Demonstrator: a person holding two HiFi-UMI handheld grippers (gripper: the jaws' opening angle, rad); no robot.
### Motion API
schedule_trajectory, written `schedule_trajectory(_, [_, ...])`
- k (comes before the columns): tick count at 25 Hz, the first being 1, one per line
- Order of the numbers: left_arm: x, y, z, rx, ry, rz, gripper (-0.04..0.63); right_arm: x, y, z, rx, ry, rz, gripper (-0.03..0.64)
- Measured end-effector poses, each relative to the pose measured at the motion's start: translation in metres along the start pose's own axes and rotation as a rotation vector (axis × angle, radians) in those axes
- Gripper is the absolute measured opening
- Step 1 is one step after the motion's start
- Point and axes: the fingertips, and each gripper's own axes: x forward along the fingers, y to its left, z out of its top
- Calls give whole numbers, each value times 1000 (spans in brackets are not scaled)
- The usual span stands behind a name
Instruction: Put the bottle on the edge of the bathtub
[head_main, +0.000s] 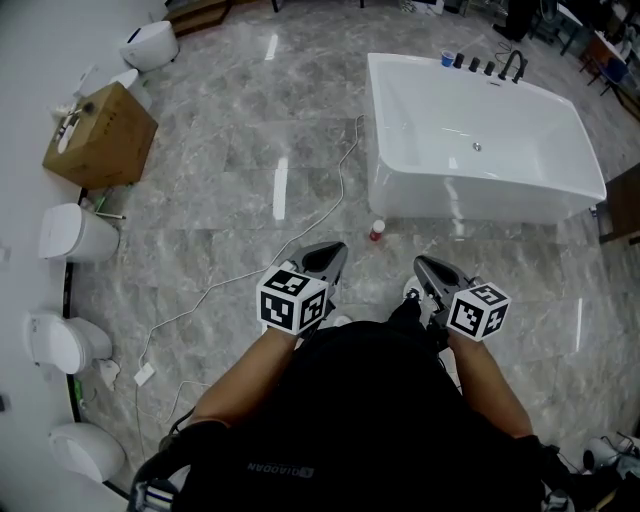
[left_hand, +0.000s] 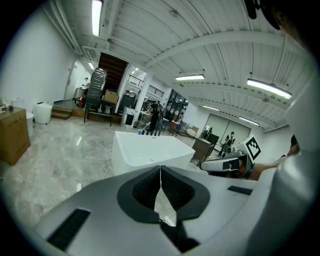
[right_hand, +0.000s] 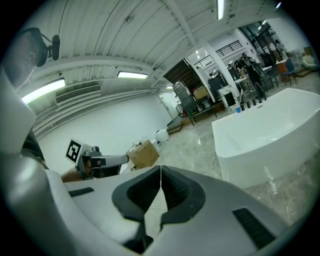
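Far left, a row of white toilets (head_main: 75, 233) lines the wall, with a cardboard box (head_main: 100, 135) beyond them. A thin white cable (head_main: 340, 190) snakes across the grey marble floor towards the tub.

Here's the left gripper (head_main: 335, 250), held low in front of the person. Its jaws are pressed together with nothing between them, and its own view looks over the closed tips at the tub.

Just right of it and a little farther out is the bottle (head_main: 377, 231). It is a small red-and-white thing on the floor, just beside the near wall of the bathtub (head_main: 470, 200), by its left corner. It looks to be standing upright, long axis vertical, though it's too small to be sure or to make out any detail.

The right gripper (head_main: 421, 263) is level with the left and well short of the bottle. Its jaws are also closed tight and empty.

The white tub fills the far right, with a dark faucet (head_main: 513, 65) on its far rim.
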Motion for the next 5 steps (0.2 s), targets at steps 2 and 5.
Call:
schedule_trajectory(2, [-1, 1, -2, -9, -4, 0, 17, 1, 0, -2, -2, 5, -1, 40])
schedule_trajectory(5, [-3, 1, -4, -17, -6, 0, 17, 3, 2, -4, -4, 10, 0, 38])
